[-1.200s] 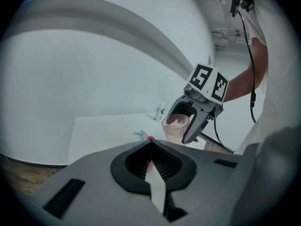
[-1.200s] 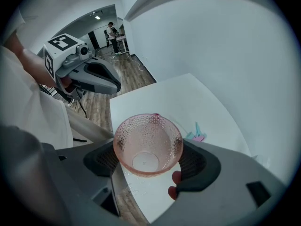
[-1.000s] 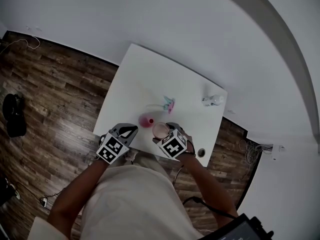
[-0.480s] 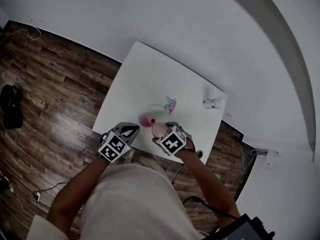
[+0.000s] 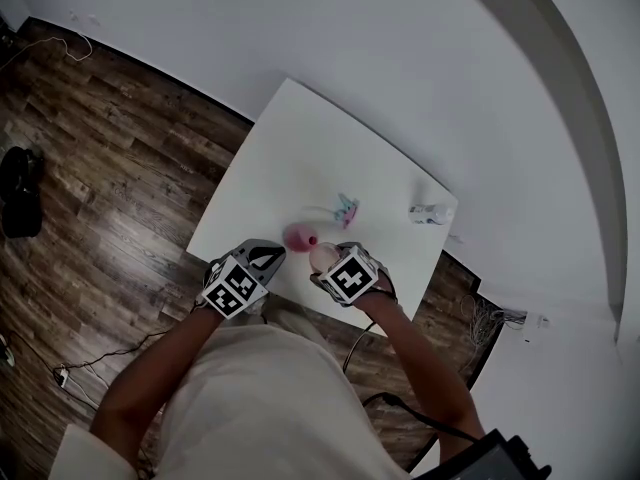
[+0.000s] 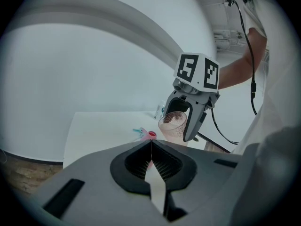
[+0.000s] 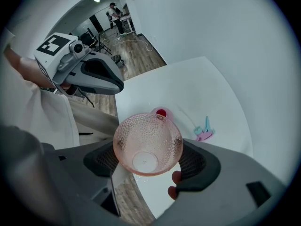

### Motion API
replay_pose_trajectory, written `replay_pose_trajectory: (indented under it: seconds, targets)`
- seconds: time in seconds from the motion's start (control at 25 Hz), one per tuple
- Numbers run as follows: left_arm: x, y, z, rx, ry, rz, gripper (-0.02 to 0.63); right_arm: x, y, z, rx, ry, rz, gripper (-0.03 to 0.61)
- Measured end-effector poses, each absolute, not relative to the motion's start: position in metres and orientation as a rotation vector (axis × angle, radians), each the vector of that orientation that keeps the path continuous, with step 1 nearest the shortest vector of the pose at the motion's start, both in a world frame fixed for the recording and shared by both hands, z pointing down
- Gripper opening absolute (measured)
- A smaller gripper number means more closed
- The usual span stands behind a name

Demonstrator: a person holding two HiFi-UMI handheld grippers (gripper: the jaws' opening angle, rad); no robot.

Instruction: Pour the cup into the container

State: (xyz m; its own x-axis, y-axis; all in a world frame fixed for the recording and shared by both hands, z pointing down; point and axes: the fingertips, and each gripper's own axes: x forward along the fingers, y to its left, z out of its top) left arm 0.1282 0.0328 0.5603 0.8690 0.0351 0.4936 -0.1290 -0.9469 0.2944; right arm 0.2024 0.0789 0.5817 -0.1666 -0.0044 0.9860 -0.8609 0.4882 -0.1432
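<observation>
Right gripper [image 7: 149,161] clenched on cup [image 7: 147,144], pads on opposite sides of wall, below rim. Cup: dimpled pink glass or plastic (cannot tell which). Likely light, rigid, slippery, crackable, so grip mid-wall with moderate squeeze. Long axis runs along jaws, mouth toward camera, base toward table [image 7: 197,88]. Container [image 7: 161,113] on table just beyond fingertips, past cup rim. Left gripper [image 6: 151,160] closed tight, nothing between jaws.

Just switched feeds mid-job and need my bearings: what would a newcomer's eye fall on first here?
First, the pink dimpled cup, gripped in the right gripper's jaws above the near edge of the white table. Just beyond it on the table stands the small pink container with a red centre. The left gripper, jaws shut and empty, hangs alongside.
</observation>
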Motion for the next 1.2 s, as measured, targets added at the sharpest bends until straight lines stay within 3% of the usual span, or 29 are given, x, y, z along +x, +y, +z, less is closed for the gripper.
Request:
replay_pose_trajectory:
  seconds: [1.2]
  targets:
    - [0.123,0.031,0.568,2.698,-0.100,0.697,0.012,0.204,0.077,0.593,0.631,-1.475,0.964,0.379]
